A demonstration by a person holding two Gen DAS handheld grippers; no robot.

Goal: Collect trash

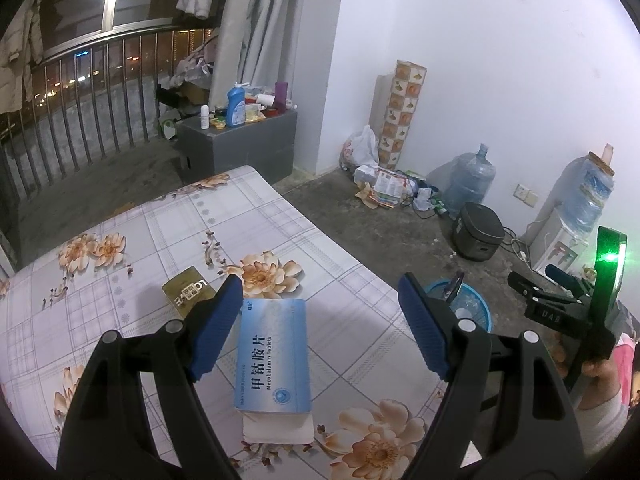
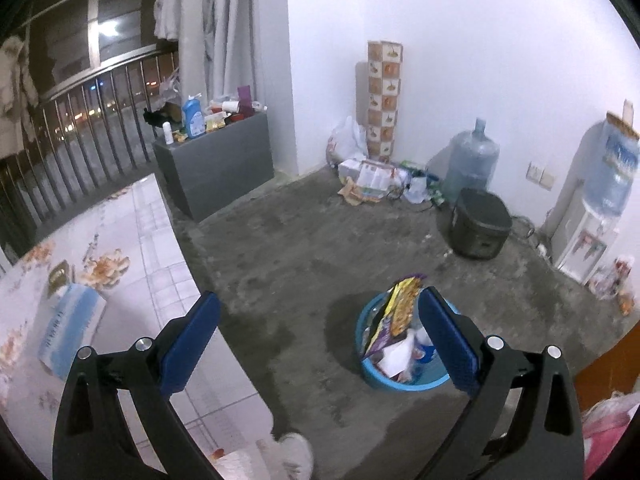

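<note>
- Your left claw (image 1: pixel 320 320) hangs over the tabletop (image 1: pixel 120 344) with its jaws wide apart and nothing between the pads.
- The medicine box (image 1: pixel 274 356) lies flat on the tabletop, right under the gap of this claw, a little nearer to the left finger than to the right one.
- Its long axis runs almost straight away from you, in the same line as the fingers. So the two pads face the long sides of the box, and a plain descent should, I judge, put them around its narrow width.
- The near end of the box is open, and a white inner part sticks out toward you.
- A small gold packet (image 1: pixel 188 291) lies just beyond the left finger, close to the far left corner of the box. Take care that the finger does not catch it.
- Your right claw (image 2: pixel 320 336) is also apart and empty. It is off the tabletop's right edge, over the floor.
- The blue basin (image 2: pixel 400 382) stands on the floor in front of the right claw and already holds a snack wrapper (image 2: pixel 400 312) and paper.
- The left claw is clearly the nearer one to the box; the basin lies to its right, past the right edge of the tabletop.
</note>
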